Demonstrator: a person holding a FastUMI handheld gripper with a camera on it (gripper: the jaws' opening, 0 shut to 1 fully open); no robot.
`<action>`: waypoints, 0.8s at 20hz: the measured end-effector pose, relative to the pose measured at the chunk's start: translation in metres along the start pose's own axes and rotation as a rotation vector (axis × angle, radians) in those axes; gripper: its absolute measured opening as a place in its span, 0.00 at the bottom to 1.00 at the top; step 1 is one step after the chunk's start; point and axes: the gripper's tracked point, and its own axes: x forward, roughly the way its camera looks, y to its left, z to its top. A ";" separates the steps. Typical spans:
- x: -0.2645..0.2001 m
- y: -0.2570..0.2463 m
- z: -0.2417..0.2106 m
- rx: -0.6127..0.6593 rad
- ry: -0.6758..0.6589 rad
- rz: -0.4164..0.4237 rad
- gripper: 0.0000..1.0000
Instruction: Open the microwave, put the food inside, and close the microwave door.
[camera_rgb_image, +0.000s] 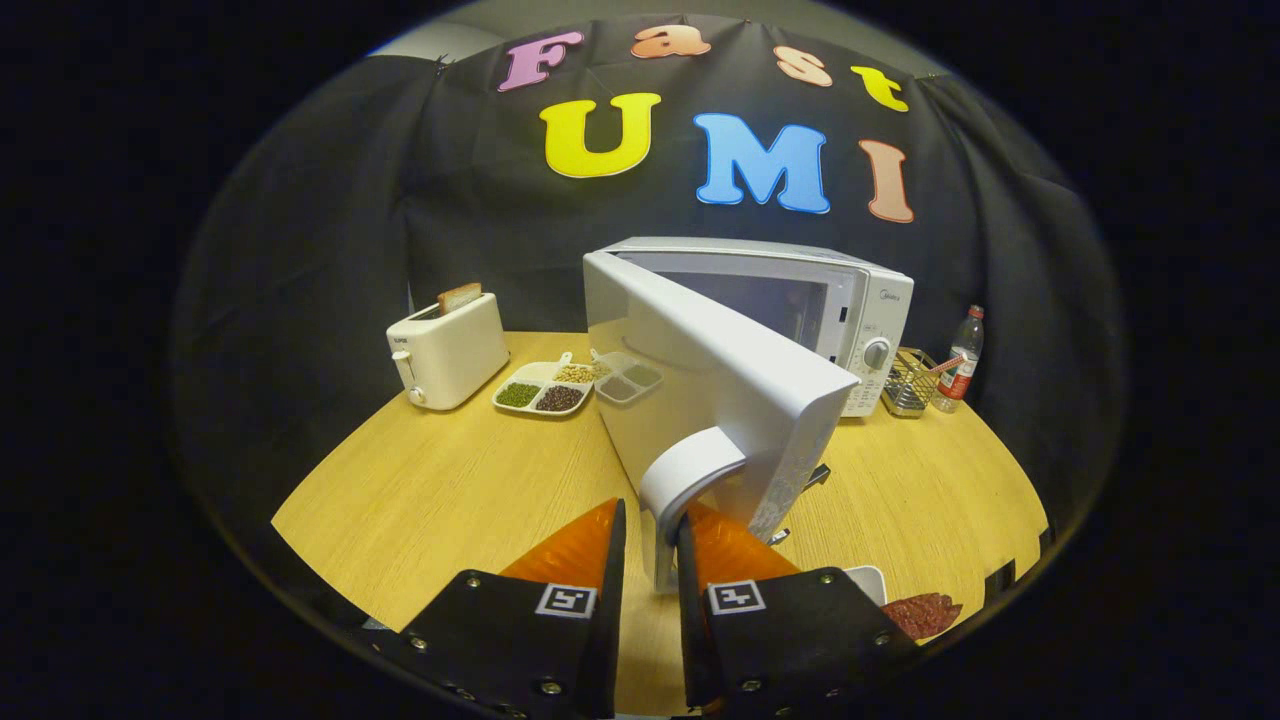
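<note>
Bench (420, 490): pale wood, spreading across the lower half of the frame; it carries everything below
Microwave (860, 300): white, centre right of the frame, at the back of the bench; its cavity stands open
Door (700, 370): swung well out toward the camera, hinged on its left side; its free edge reaches down to the centre of the frame
Handle (685, 480): a curved white bar on the door's free edge, long axis running upright, its lower end dropping between the two fingers
Tongs (652, 545): lower centre; fingers set close on either side of the handle, apparently gripping it; actual contact of both pads cannot be told
Food (922, 612): reddish slices on a white plate (868, 580), lower right, just right of the right finger
Coming move, as judged: the door looks open enough; release the handle, then shift right to the food
</note>
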 end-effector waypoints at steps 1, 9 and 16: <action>-0.002 0.008 -0.001 0.005 -0.009 -0.002 0.26; -0.010 0.070 -0.012 -0.015 -0.048 0.021 0.27; -0.023 0.101 -0.019 -0.069 -0.033 0.173 0.27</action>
